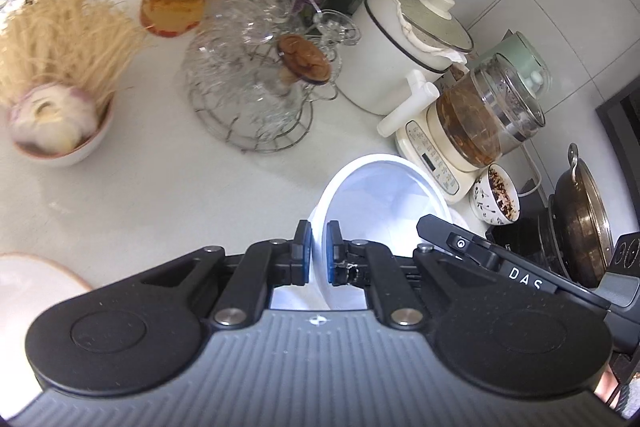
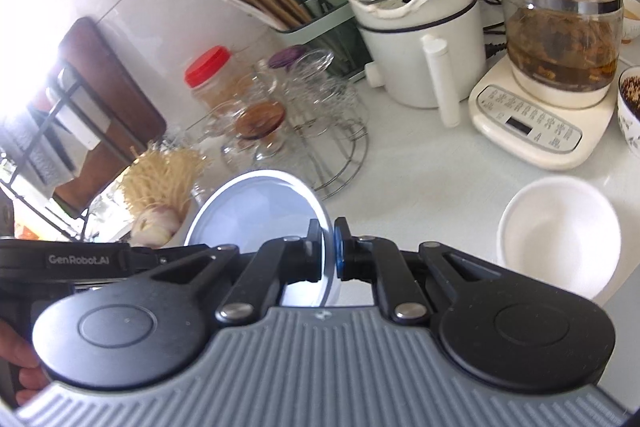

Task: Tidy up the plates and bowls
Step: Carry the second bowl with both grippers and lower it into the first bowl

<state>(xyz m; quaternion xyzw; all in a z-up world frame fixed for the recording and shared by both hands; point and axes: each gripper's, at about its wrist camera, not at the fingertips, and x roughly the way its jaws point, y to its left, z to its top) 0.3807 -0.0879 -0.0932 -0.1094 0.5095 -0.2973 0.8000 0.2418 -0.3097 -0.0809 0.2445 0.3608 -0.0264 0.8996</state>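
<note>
Two grippers share one white bowl (image 1: 380, 195): my left gripper (image 1: 319, 253) pinches one side of its rim, my right gripper (image 2: 327, 251) the opposite side, pads nearly closed on the thin wall. The bowl is empty, tilted, held above the counter (image 1: 160, 195). I judge it stiff, glazed, slippery and breakable — the rim is the sound hold. Near, a second white bowl (image 2: 558, 235) stands empty on the counter. Farther: a small patterned bowl (image 1: 496, 199) of dark flakes, a bowl of garlic and dry noodles (image 1: 56, 123). Beyond — a glass kettle (image 2: 560, 27) of brown infusion, a lidded pot (image 2: 416, 27).
</note>
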